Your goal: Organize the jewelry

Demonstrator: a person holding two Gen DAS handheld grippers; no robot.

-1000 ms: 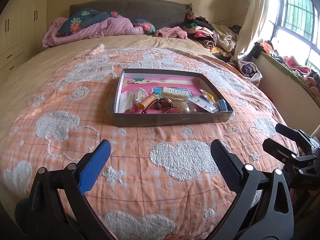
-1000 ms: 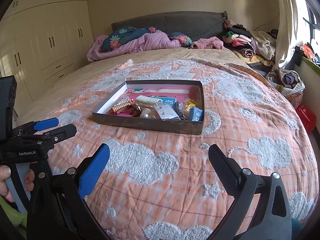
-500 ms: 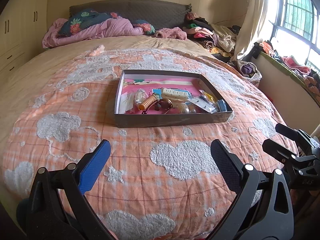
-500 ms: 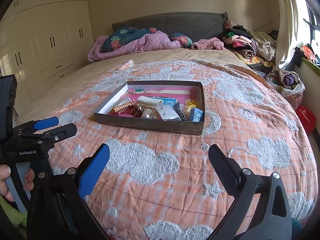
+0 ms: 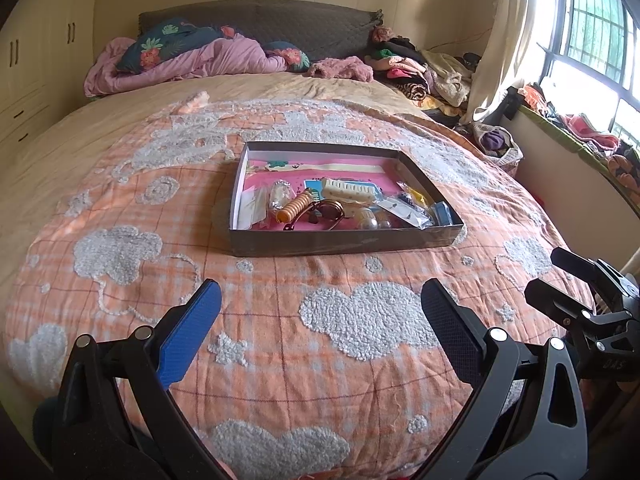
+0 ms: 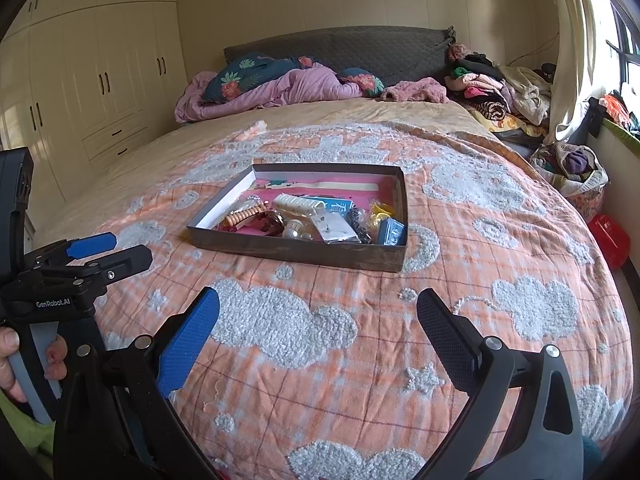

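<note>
A shallow grey box (image 5: 344, 242) with a pink lining sits in the middle of the bed; it also shows in the right wrist view (image 6: 296, 251). It holds jewelry and small items: an orange beaded piece (image 5: 296, 206), a white comb-like clip (image 5: 352, 190), a clear packet (image 5: 406, 210), a blue item (image 5: 442, 214). My left gripper (image 5: 320, 304) is open and empty, hovering over the bedspread well short of the box. My right gripper (image 6: 318, 312) is open and empty, likewise short of the box.
An orange checked bedspread (image 5: 280, 320) with white cloud tufts covers the bed. Pink bedding and pillows (image 5: 192, 62) lie at the headboard, a clothes pile (image 5: 420, 72) at the far right. Wardrobes (image 6: 80, 92) stand left. A red object (image 6: 610, 240) sits on the floor right.
Both grippers have drifted slightly back or up from the box; the box sits a little farther up in both views. Both stay open and empty.
</note>
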